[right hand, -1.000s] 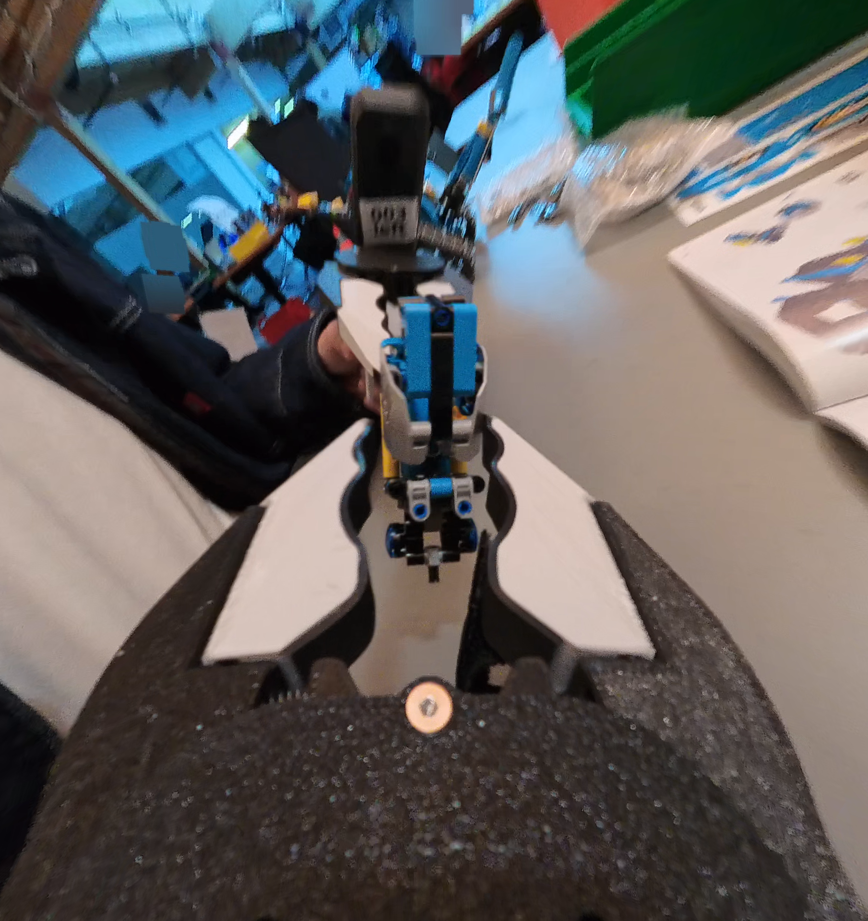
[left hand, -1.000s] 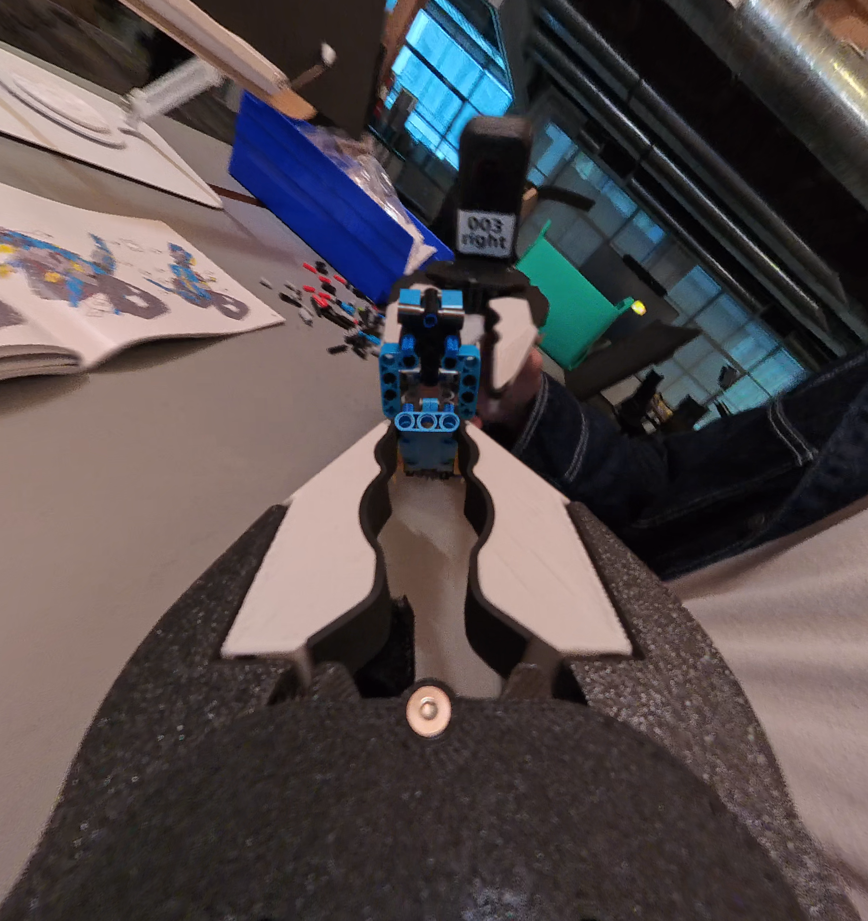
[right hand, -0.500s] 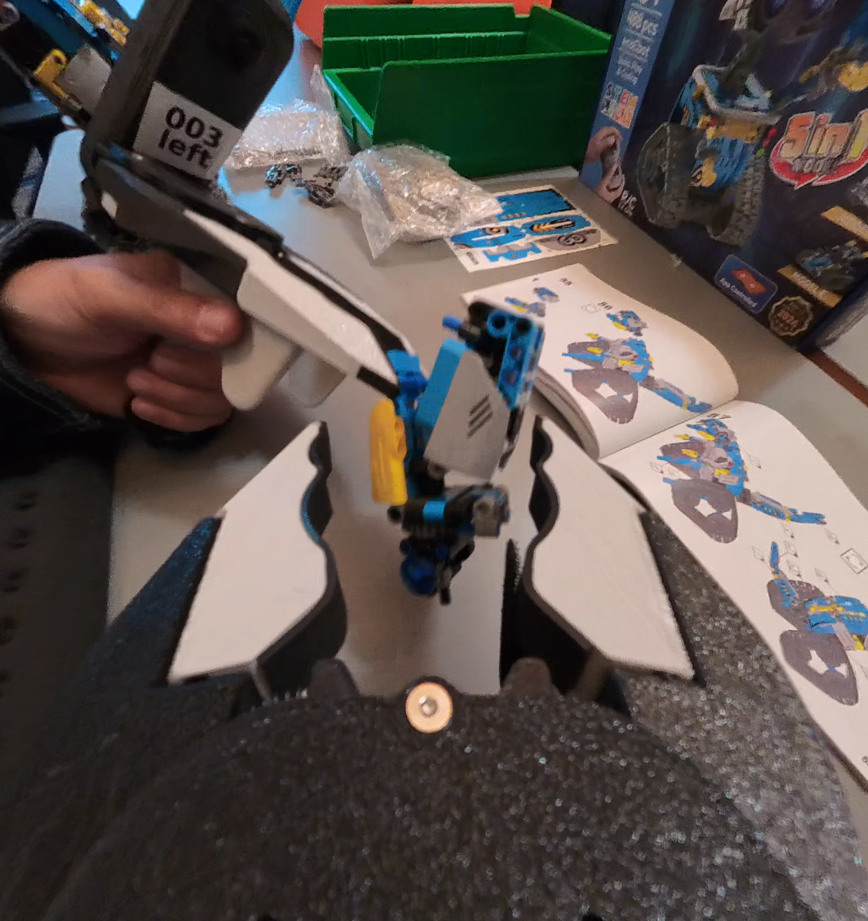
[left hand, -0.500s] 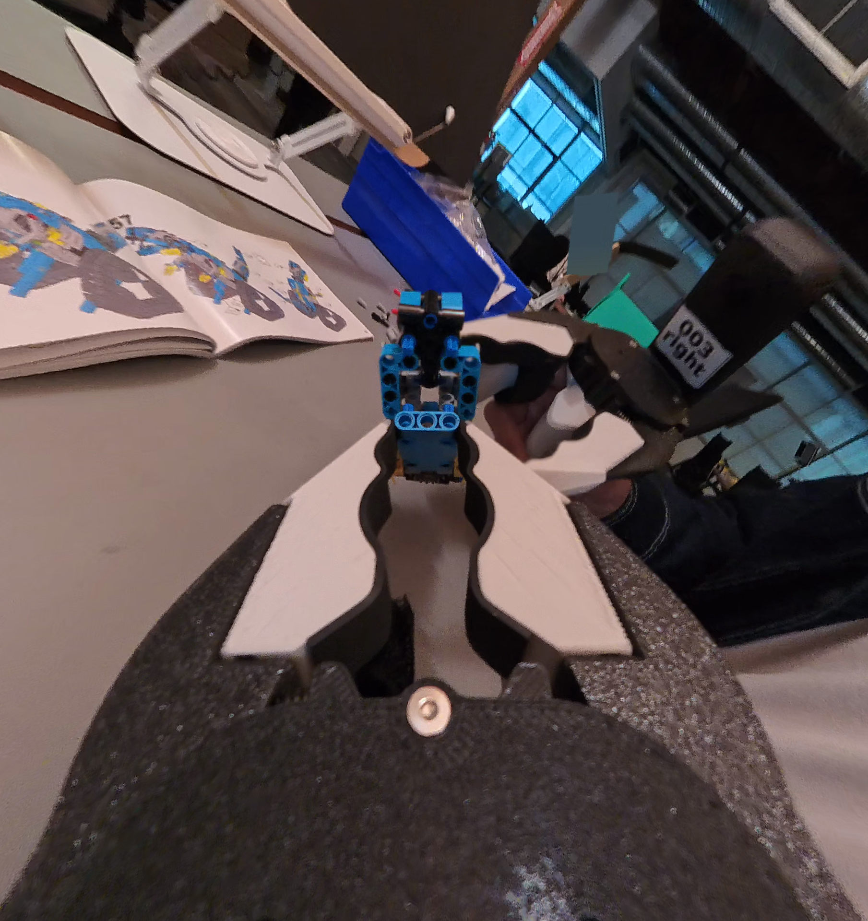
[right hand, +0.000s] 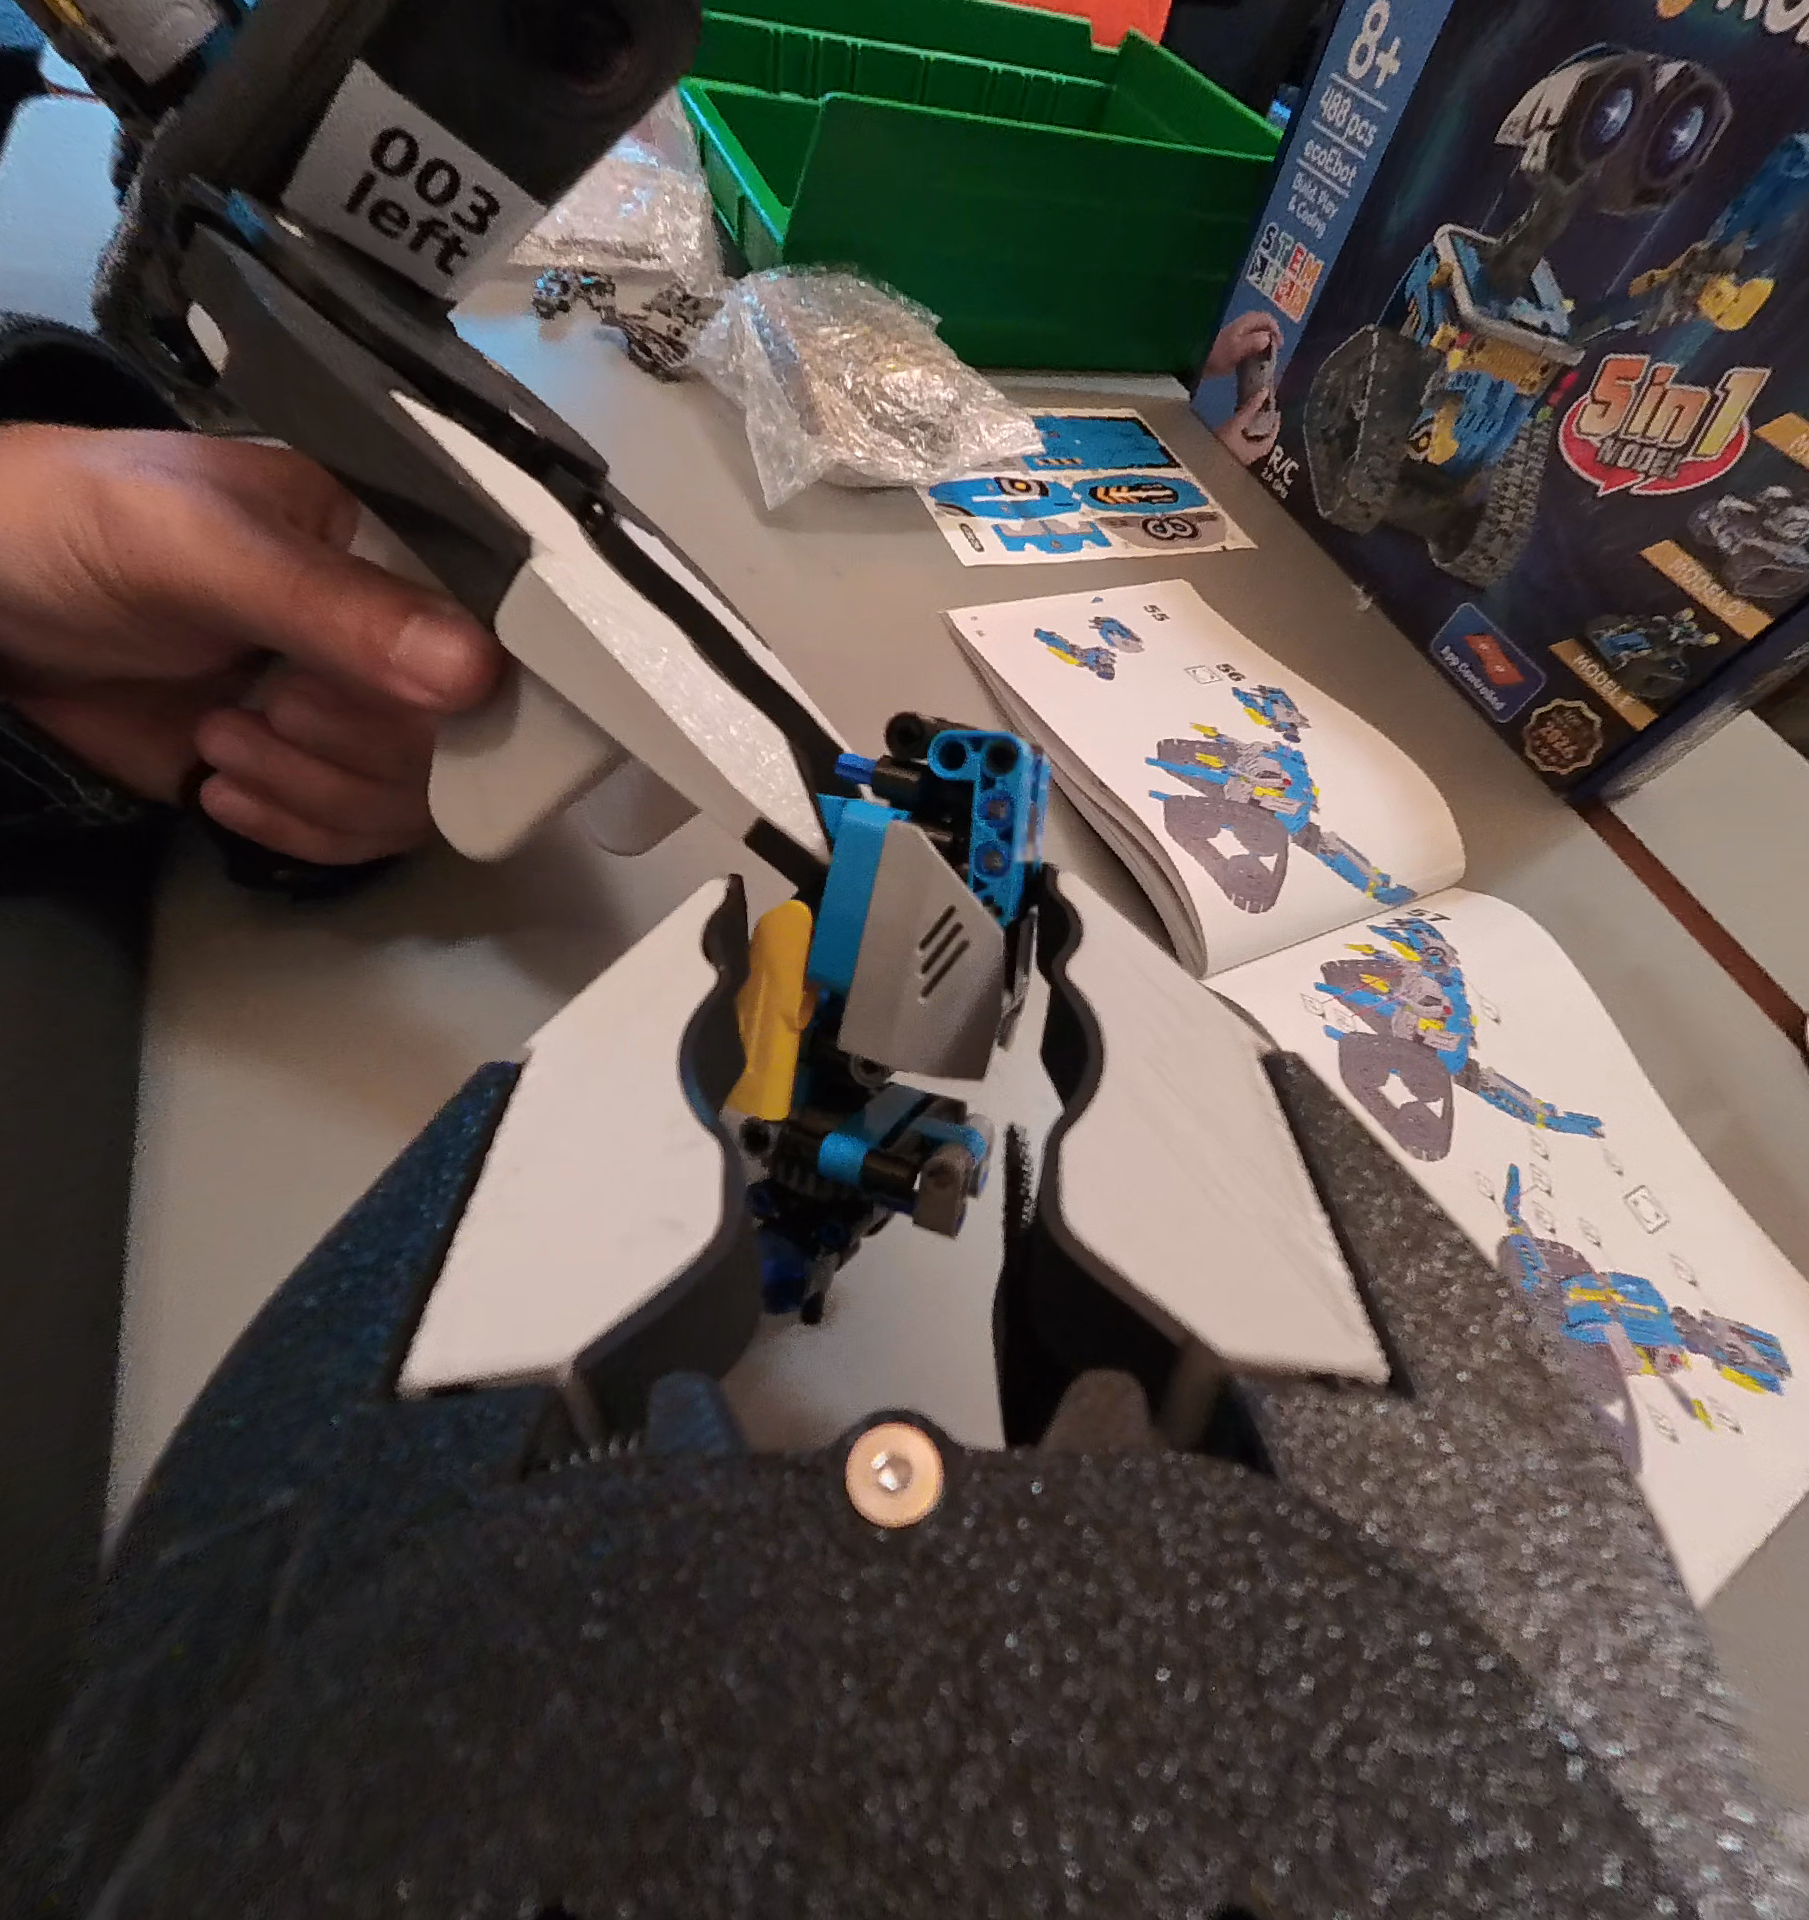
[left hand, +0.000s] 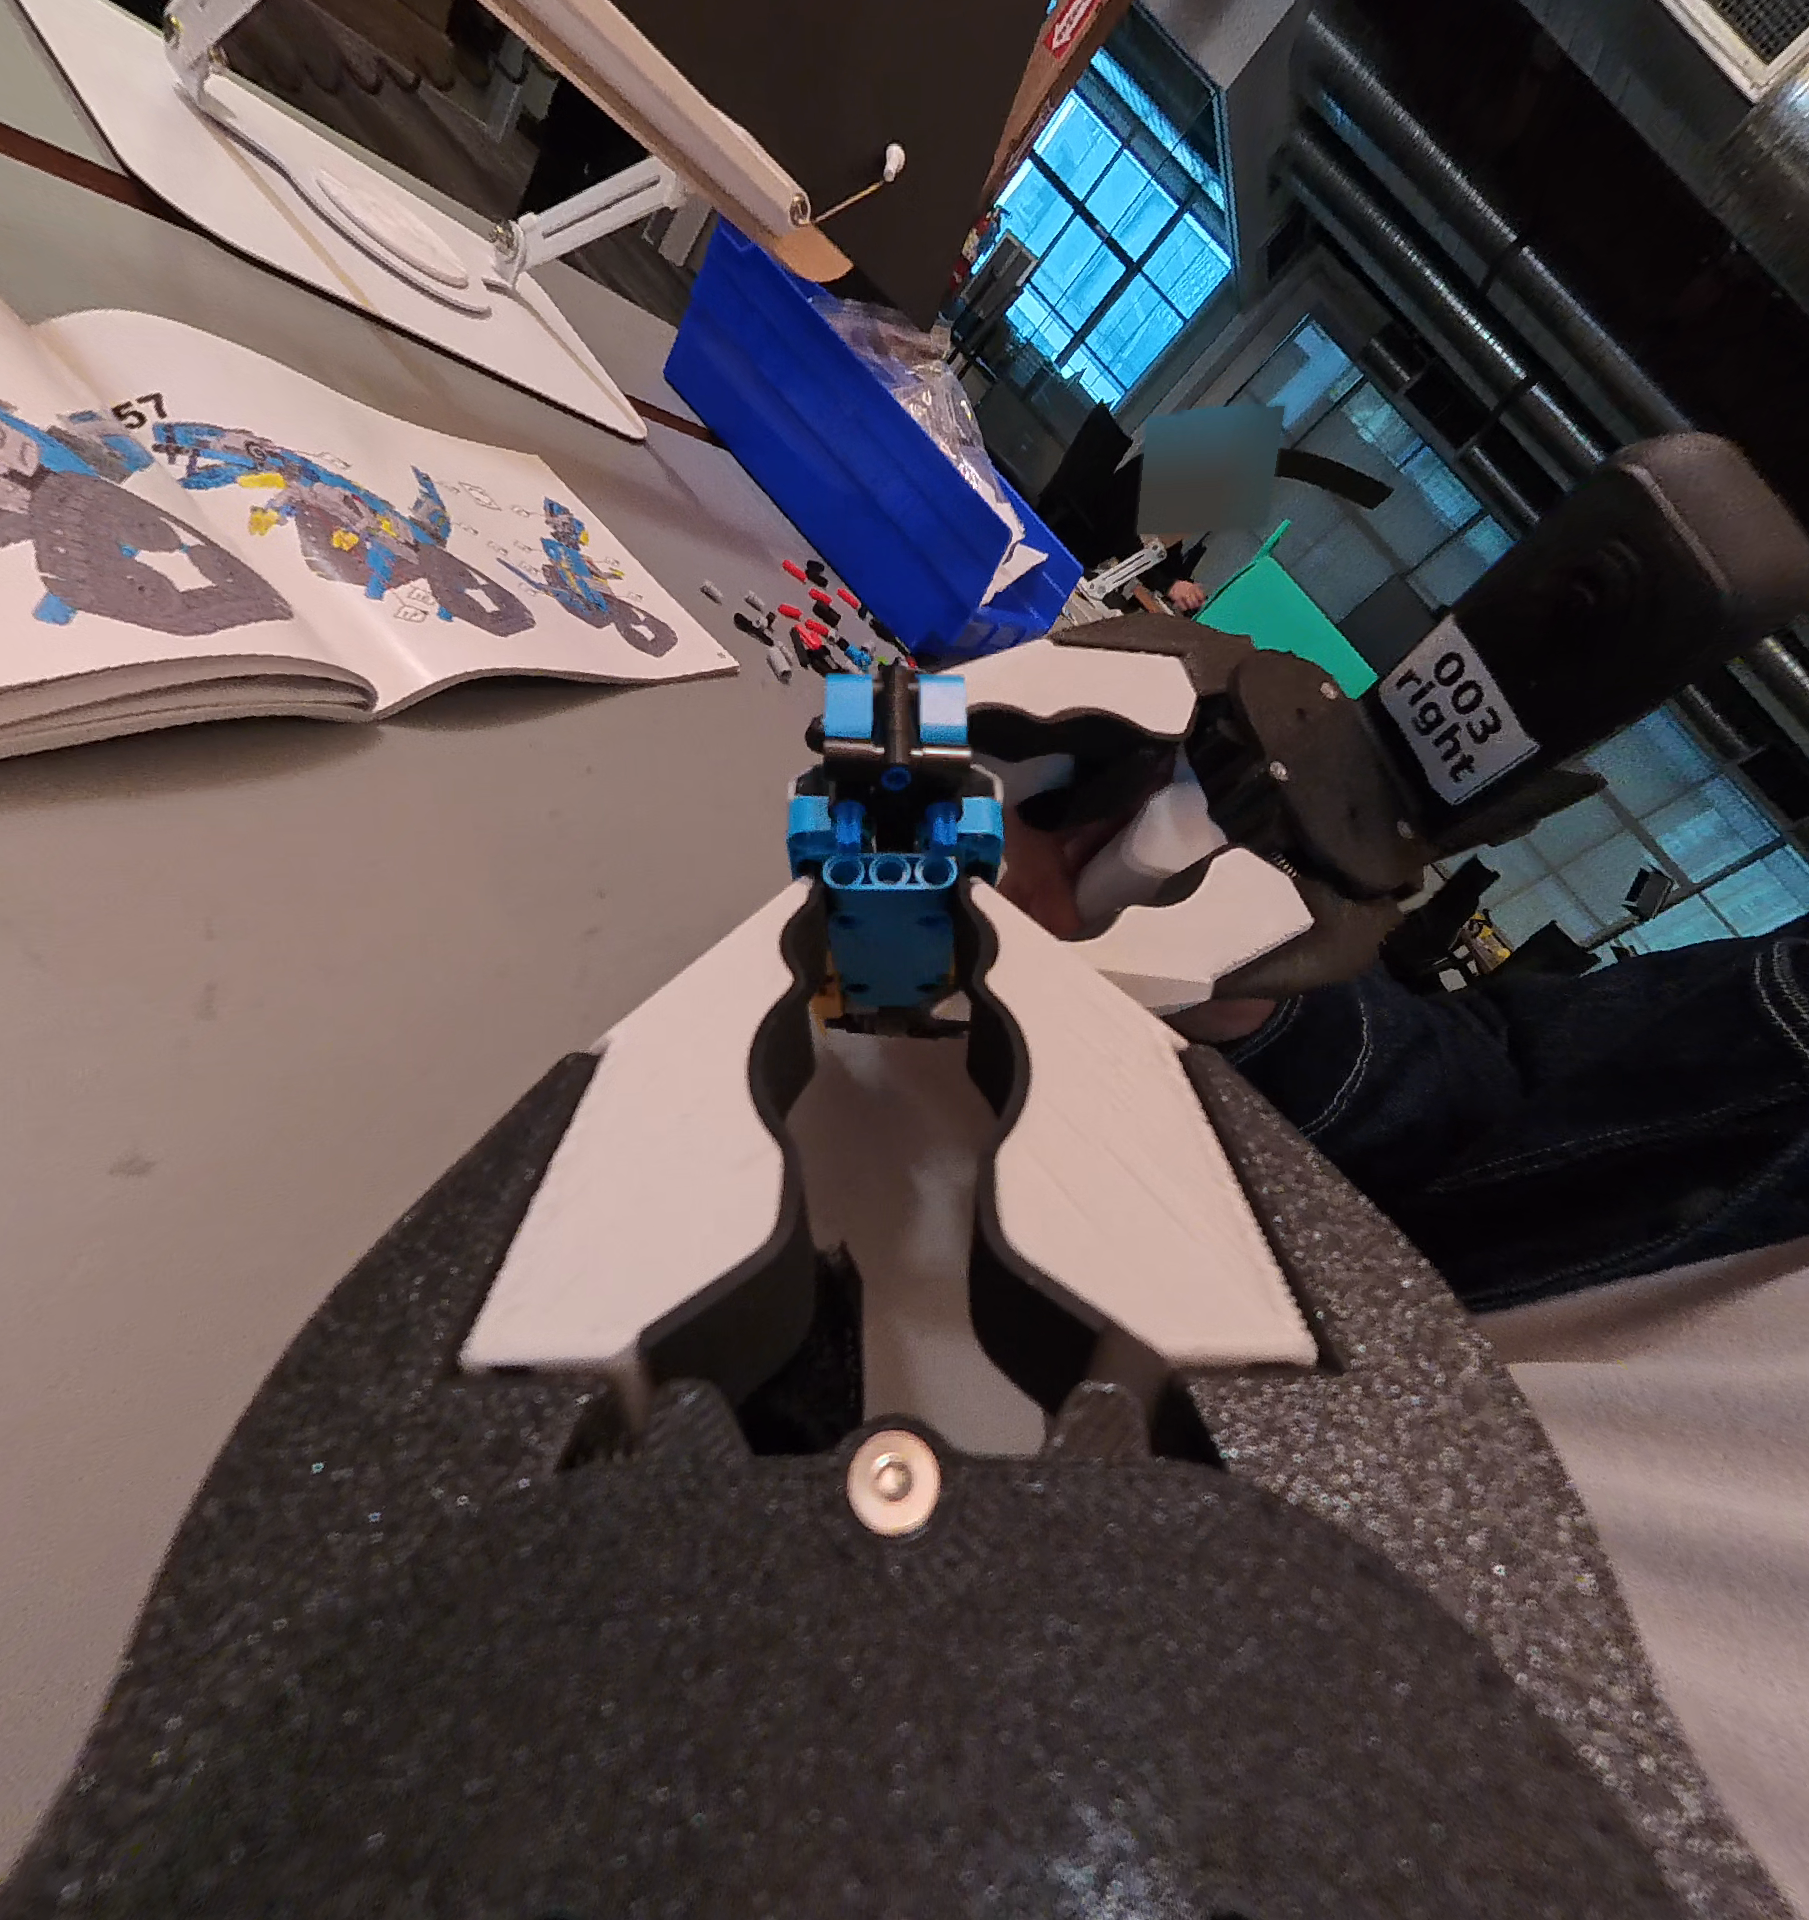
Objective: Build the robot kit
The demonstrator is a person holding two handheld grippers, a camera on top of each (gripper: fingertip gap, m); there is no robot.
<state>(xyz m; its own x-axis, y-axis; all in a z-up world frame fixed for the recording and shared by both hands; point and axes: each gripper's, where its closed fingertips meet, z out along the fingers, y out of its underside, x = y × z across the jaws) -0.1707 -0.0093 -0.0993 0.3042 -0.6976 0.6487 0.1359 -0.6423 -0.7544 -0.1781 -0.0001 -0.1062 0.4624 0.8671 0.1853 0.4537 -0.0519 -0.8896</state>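
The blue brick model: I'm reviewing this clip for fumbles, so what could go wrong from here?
The left gripper pinches only one end of the blue brick model, so it might pivot or slip. The right gripper is open around the model; closing on the angled grey panel or yellow piece might pop them off. If dropped, it could land on the open instruction booklet.

Spread open on the grey table (left hand: pixel 256 987): an instruction booklet (right hand: pixel 1295 831), with a sticker sheet (right hand: pixel 1087 504) and crumpled clear plastic bags (right hand: pixel 858 384) just beyond. Toward one edge, a green bin (right hand: pixel 983 208) beside an upright dark picture box (right hand: pixel 1554 364). Toward the other, a blue bin (left hand: pixel 848 478) with small loose pieces (left hand: pixel 806 613) scattered at its foot, near a flat white stand base (left hand: pixel 360 218).
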